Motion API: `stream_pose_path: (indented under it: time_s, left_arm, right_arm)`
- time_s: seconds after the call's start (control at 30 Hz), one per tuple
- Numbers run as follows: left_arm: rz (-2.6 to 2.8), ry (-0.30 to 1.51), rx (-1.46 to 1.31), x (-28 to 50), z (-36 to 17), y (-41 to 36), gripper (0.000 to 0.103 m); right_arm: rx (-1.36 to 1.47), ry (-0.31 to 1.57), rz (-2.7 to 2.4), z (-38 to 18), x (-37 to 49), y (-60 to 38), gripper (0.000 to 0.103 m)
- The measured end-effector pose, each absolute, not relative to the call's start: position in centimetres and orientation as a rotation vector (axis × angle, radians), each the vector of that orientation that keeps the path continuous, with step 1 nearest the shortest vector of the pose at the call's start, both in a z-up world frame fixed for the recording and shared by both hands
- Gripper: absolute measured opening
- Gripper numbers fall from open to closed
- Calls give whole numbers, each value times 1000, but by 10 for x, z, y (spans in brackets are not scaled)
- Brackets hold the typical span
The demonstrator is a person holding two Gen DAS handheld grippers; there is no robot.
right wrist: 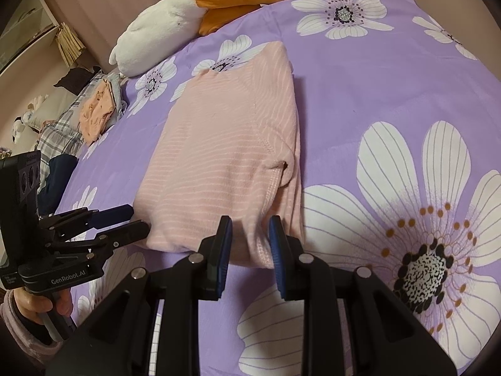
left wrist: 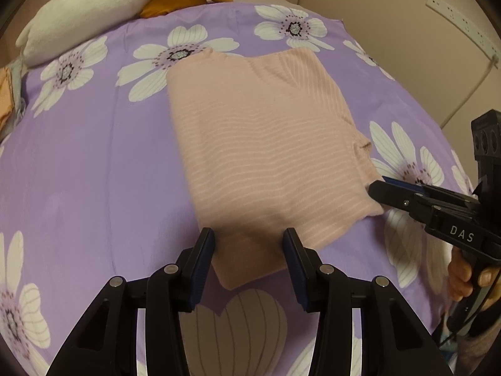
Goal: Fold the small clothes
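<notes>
Left claw [left wrist: 249, 235] half open, right claw [right wrist: 250, 222] narrow, both empty at near hem of folded pink striped knit top [left wrist: 266, 144] on purple floral bedspread [left wrist: 94, 156]. Risk: pinching only the upper layer, undoing the fold.

Left wrist view: rides the left gripper [left wrist: 249, 238], angled steeply down, close over the near corner of the pink garment [left wrist: 266, 144]. Right wrist view: rides the right gripper [right wrist: 250, 228], likewise angled down, close. Shared: garment, purple floral bedspread [left wrist: 94, 156], plush toy [right wrist: 162, 22], and each other's gripper.
</notes>
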State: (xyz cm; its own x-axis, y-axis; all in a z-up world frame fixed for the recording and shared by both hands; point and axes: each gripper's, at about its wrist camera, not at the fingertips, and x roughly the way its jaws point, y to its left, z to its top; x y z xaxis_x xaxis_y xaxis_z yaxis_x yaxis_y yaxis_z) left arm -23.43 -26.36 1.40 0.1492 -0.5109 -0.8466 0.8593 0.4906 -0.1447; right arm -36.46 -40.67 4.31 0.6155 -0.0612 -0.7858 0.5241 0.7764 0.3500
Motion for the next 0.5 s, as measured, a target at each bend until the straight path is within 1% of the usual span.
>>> stream_pose_path:
  time_s: [0.2,0.5]
  left_arm:
    - [-1051,1056,360,-229,15,-259,46]
    - [-1055,1081,296,-221,19,-252,46]
  right_arm:
    - [620,845,-362,45,-369,-405,27]
    - [672,796,-362,56,-384,-409,40]
